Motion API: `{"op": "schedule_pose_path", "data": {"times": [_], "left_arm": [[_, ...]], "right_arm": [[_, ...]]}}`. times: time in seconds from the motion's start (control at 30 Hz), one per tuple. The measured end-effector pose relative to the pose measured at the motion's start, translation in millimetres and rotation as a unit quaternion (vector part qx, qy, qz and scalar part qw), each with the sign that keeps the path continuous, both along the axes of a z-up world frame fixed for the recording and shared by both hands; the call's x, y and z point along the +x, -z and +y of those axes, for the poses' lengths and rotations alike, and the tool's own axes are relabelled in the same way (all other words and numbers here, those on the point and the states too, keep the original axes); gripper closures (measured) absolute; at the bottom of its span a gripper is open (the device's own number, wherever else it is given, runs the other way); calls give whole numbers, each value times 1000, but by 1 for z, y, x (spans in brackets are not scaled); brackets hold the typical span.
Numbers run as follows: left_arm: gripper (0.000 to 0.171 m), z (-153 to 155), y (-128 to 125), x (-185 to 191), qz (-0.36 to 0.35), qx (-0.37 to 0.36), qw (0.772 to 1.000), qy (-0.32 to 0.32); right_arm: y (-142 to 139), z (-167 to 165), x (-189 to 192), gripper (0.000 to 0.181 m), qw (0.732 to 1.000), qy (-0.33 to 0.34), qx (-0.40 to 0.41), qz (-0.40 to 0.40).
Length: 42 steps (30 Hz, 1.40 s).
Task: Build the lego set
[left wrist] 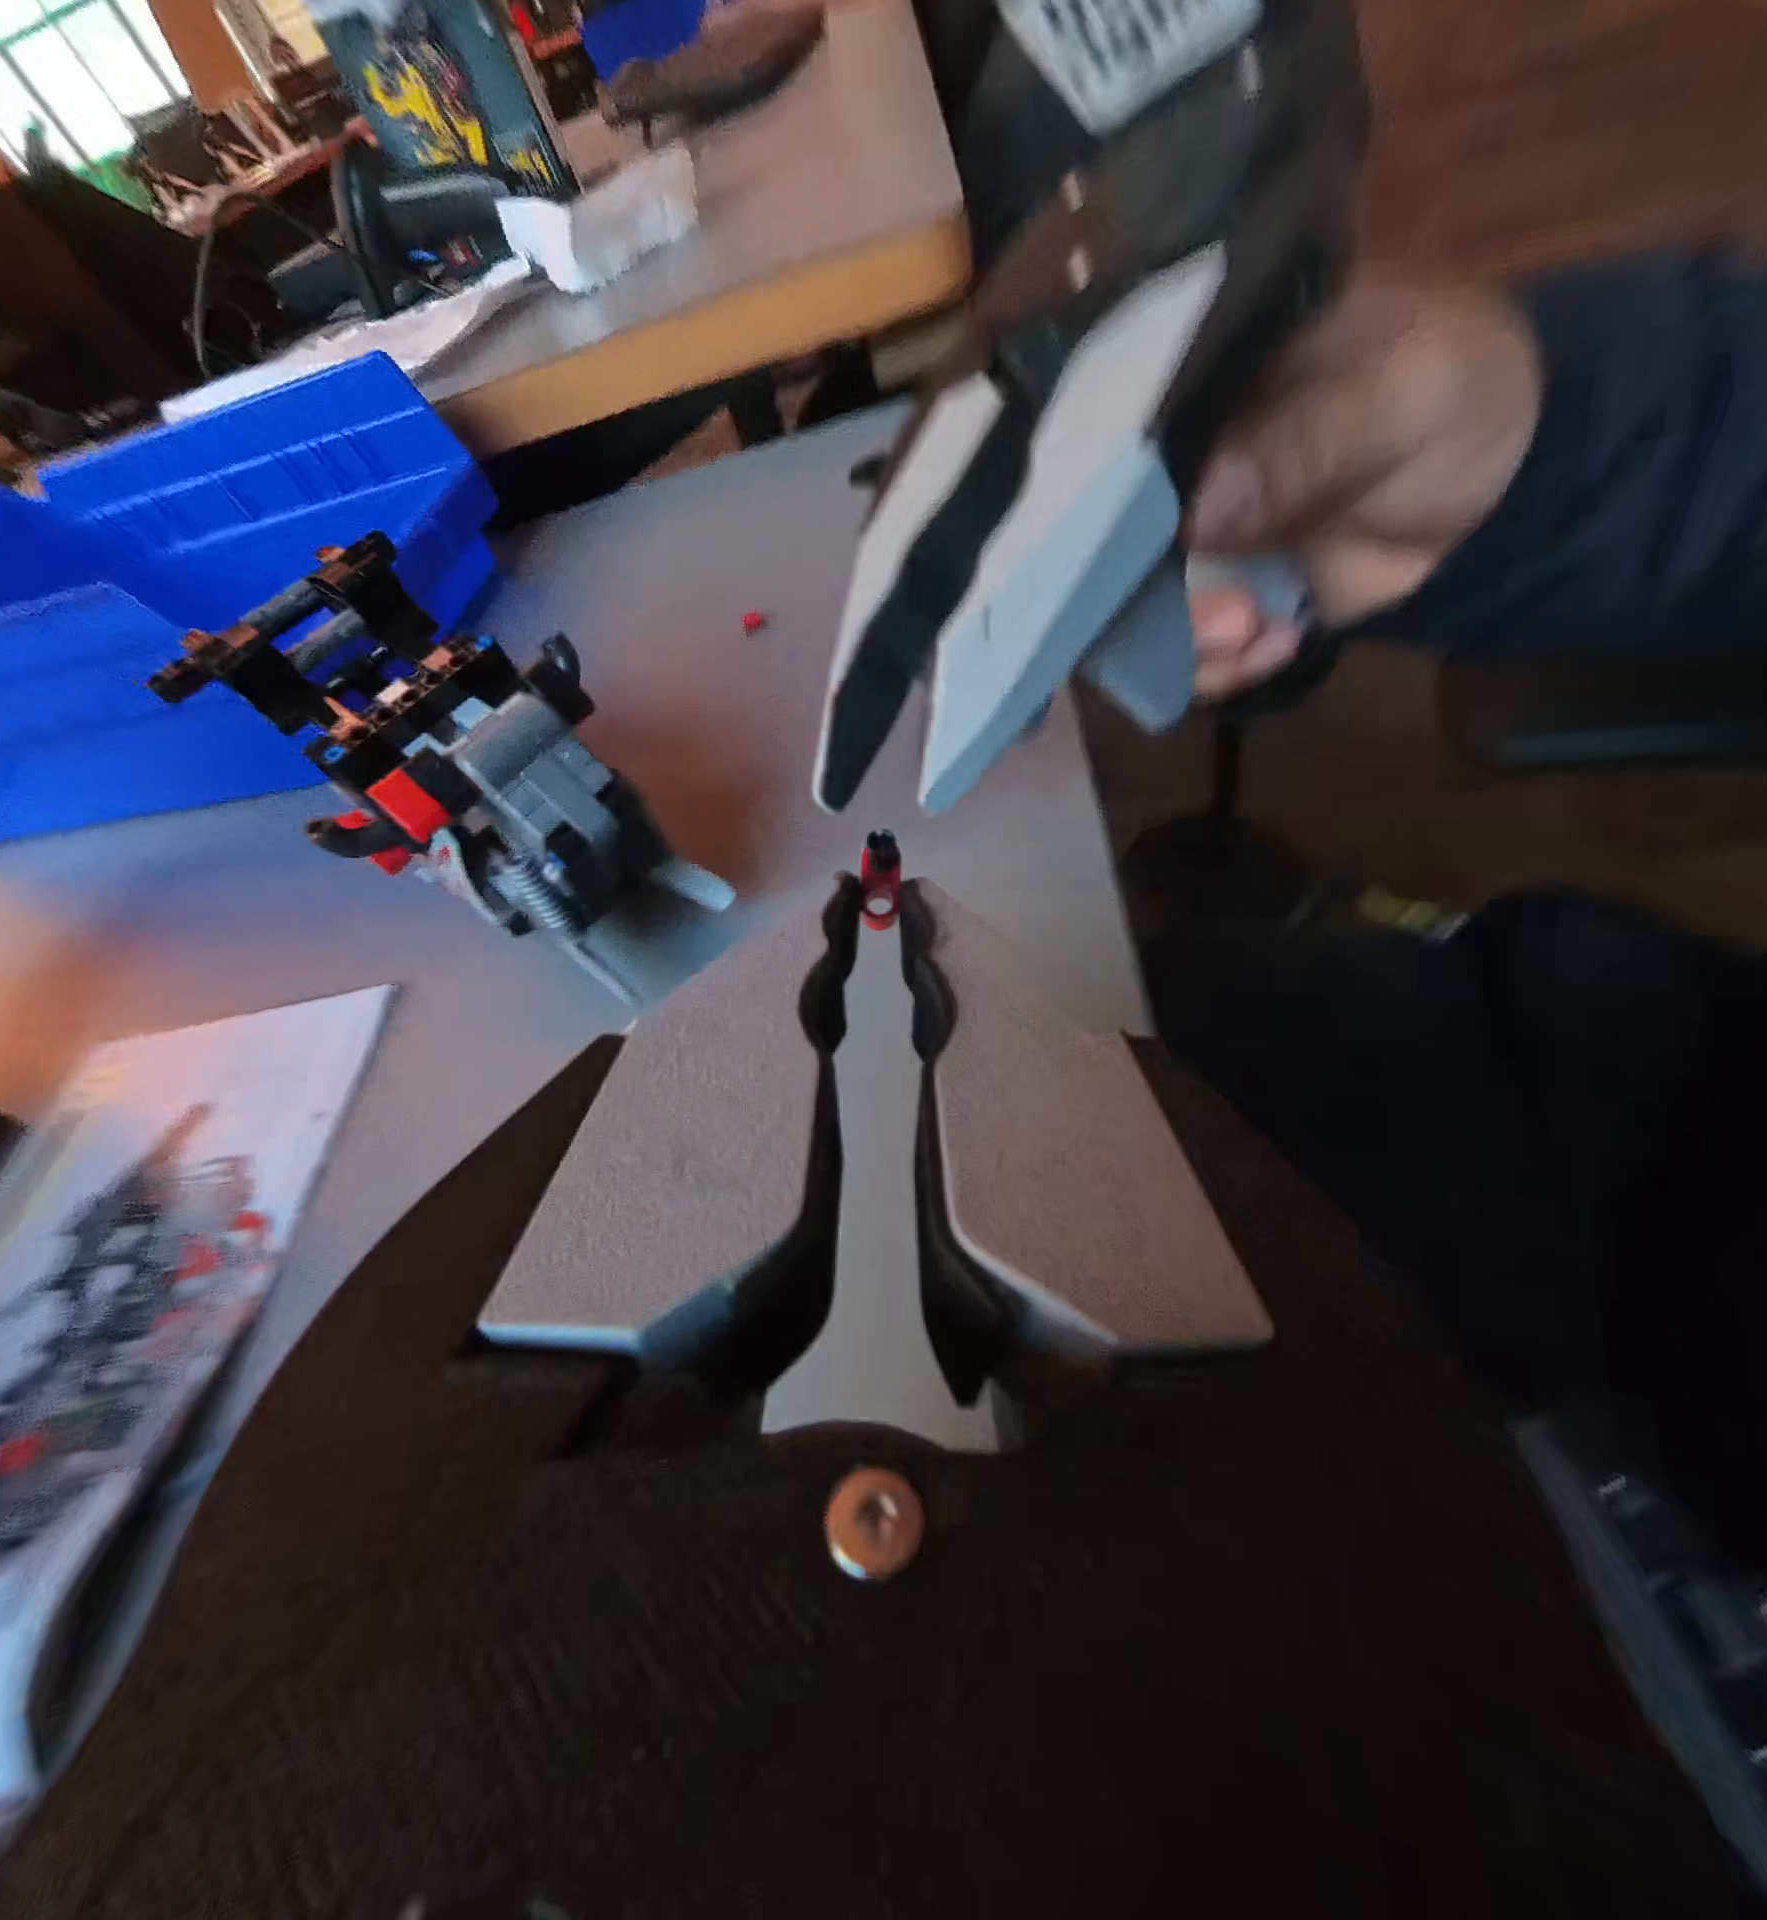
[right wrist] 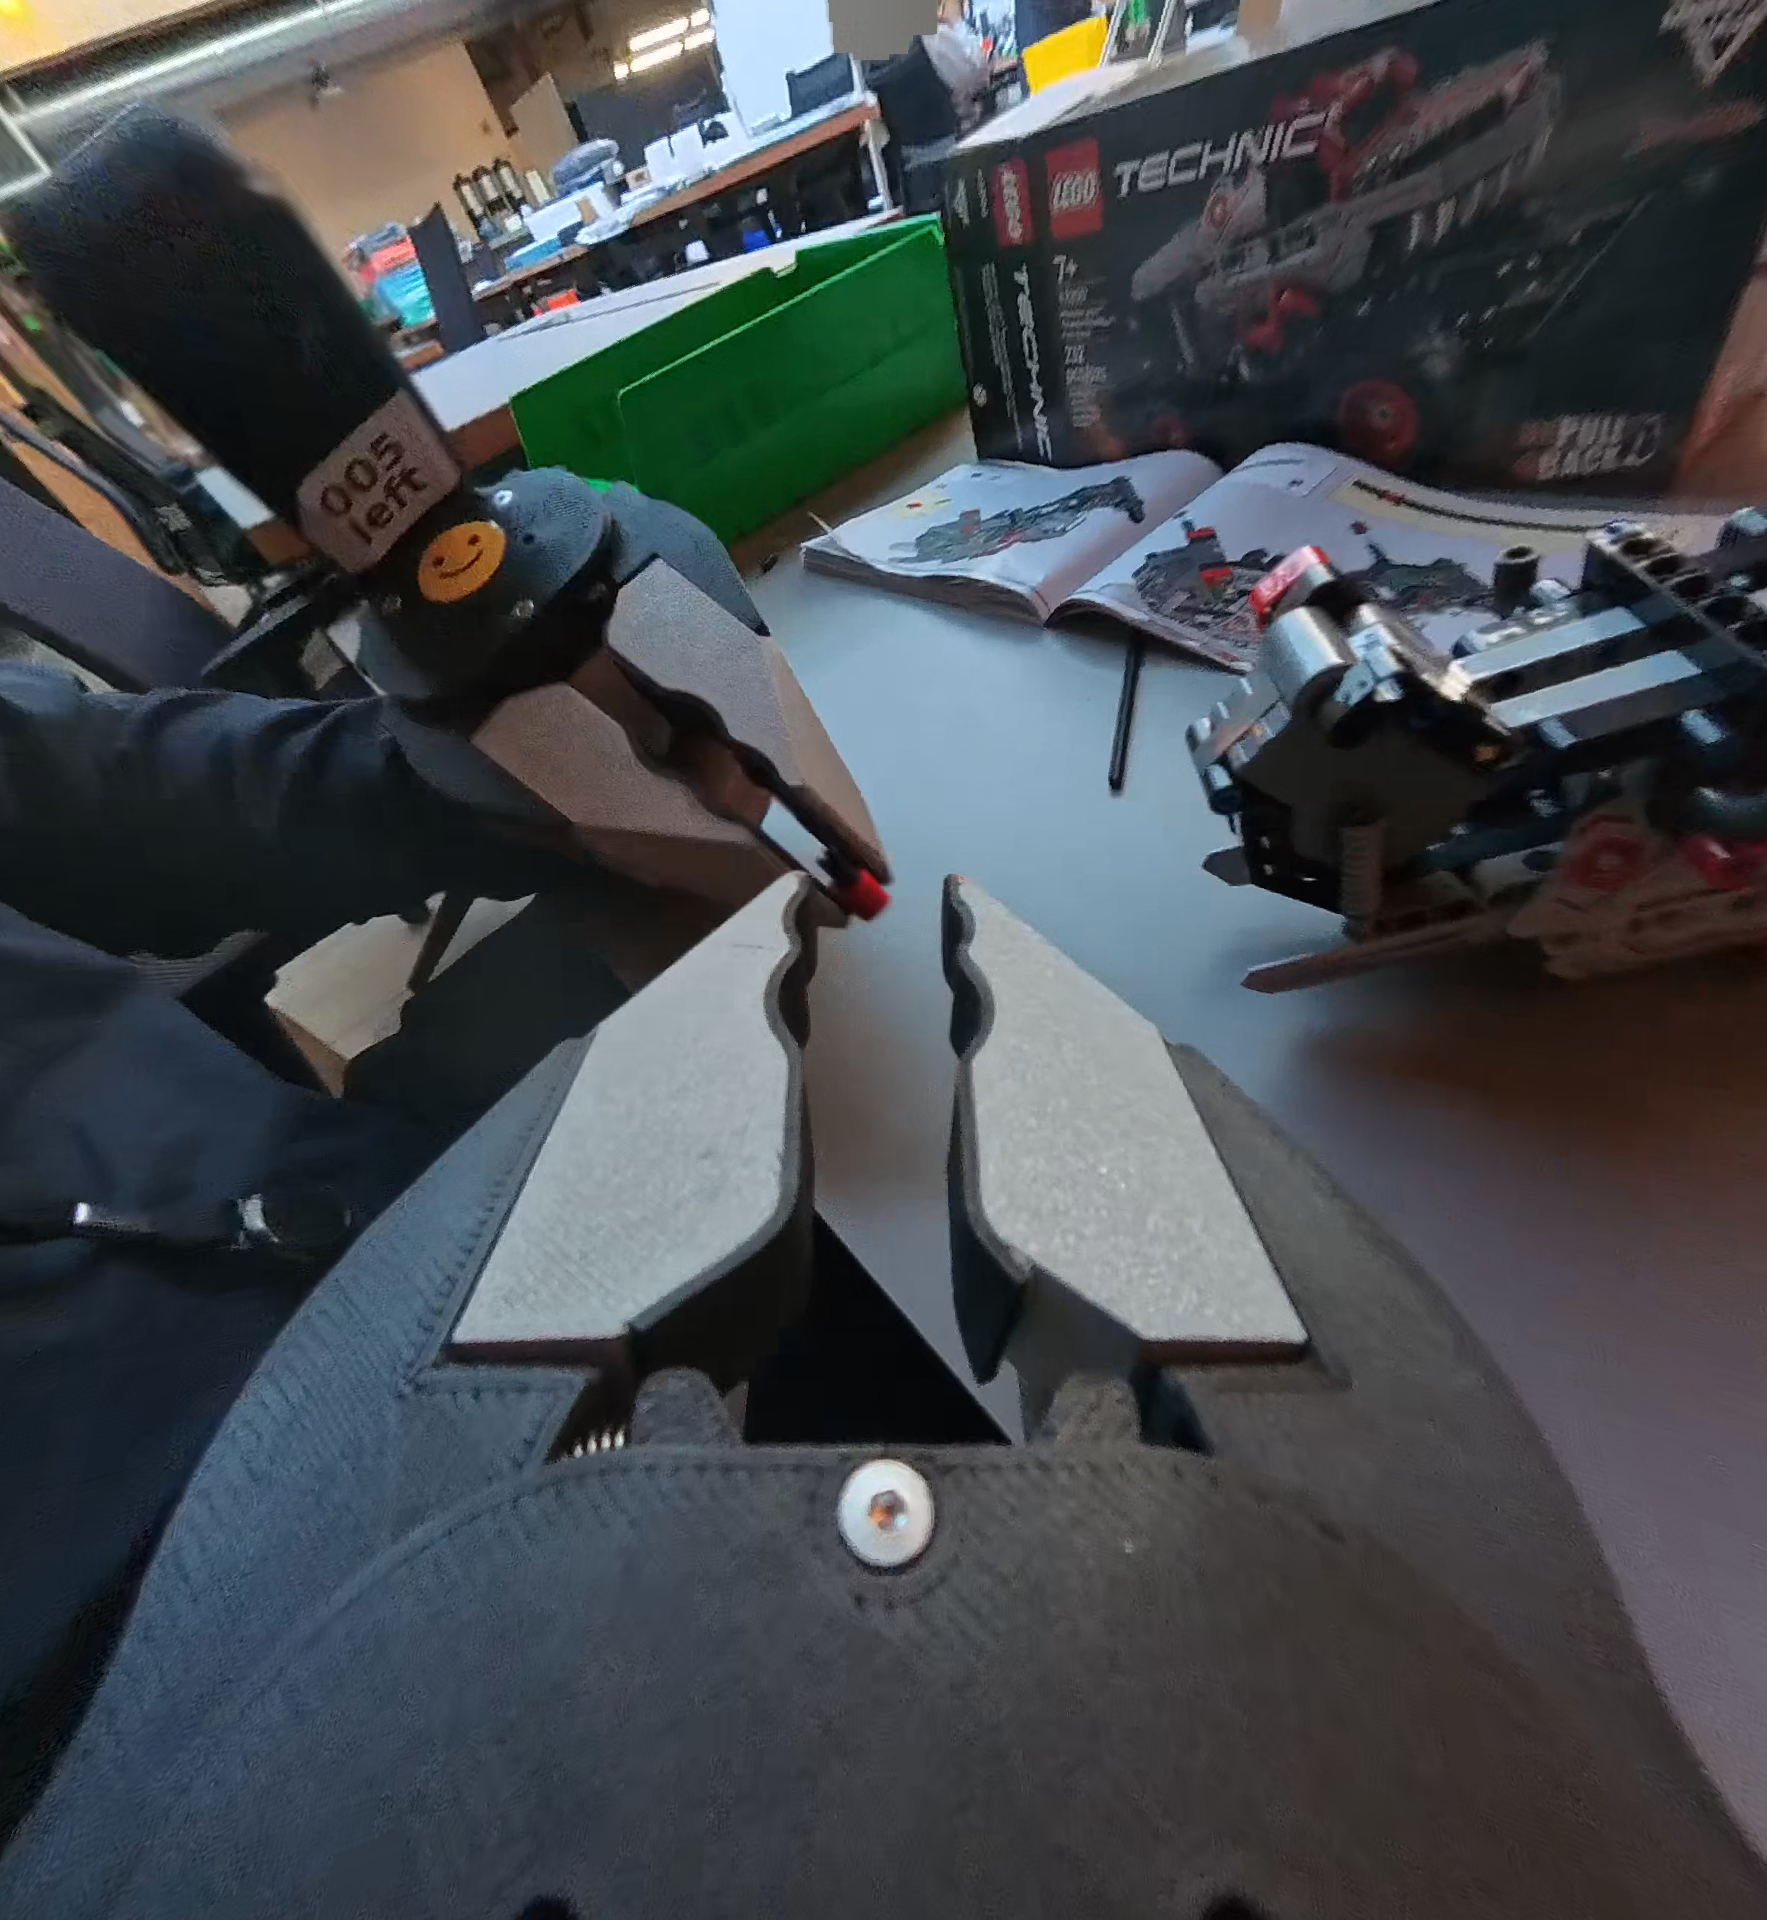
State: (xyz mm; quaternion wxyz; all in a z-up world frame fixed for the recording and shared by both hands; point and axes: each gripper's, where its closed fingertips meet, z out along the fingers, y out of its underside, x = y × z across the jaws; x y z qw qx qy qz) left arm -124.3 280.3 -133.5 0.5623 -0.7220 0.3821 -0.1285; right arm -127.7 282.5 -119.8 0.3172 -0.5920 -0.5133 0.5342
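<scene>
A: Left tool (left wrist: 877, 902) is up off the table (left wrist: 650, 582), its two fingers pinched in tight on a small red piece (left wrist: 877, 883) with a black peg poking out of its far end.

B: I see it from the other side too, the red piece (right wrist: 863, 891) sits right at the tip of the left tool (right wrist: 837, 873), just beside the tip of the right tool's near finger.

A: And the right tool (right wrist: 877, 899)?

B: Parted, a clear gap between the fingers, nothing in it. From the left wrist view the right tool (left wrist: 884, 795) points down at the red piece, tips just above it, not touching as far as I can tell.

A: Where's the model?

B: The half-built car (right wrist: 1544, 769), black, grey and red, rests on the table (right wrist: 962, 707) off to the right of the right tool, well apart from both. In the left view the car (left wrist: 443, 748) is to the left, in front of blue bins (left wrist: 183, 582).

A: Anything near it?

B: An open instruction booklet (right wrist: 1066, 540) lies flat behind it, a thin black rod (right wrist: 1125, 717) on the table beside that. The set's box (right wrist: 1378, 229) stands at the back, a green bin (right wrist: 754, 384) to its left. One tiny red bit (left wrist: 752, 621) lies alone on the table, beyond the tools.
</scene>
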Motion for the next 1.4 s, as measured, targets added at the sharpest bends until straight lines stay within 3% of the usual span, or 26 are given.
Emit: {"op": "schedule_pose_path", "data": {"times": [0.13,0.3,0.5,0.63,0.87,0.93,1.07,1.13,1.4], "left_arm": [[167,1,-24,7,-186,-74,980,-3],[167,-8,-41,12,-384,-184,903,58],[167,-30,-58,29,-482,-285,813,157],[167,-39,-70,36,-516,-314,772,196],[167,-19,-63,38,-565,-303,756,132],[167,-15,-58,39,-576,-316,745,116],[167,-8,-53,37,-609,-340,710,95],[167,-7,-50,36,-610,-348,707,86],[167,-2,-48,34,-617,-364,694,70]], "right_arm": [[4,3,12,158,1000,5,8,1],[-15,-7,25,159,997,-19,0,69],[-48,-33,35,171,985,-76,88,124],[-49,-35,34,156,984,-68,120,110],[-47,-26,27,168,989,20,93,115],[-42,-17,25,157,984,61,134,96],[-39,-10,26,165,948,123,288,61],[-37,-11,25,169,927,133,347,44],[-34,-6,23,170,921,140,361,32]]}}
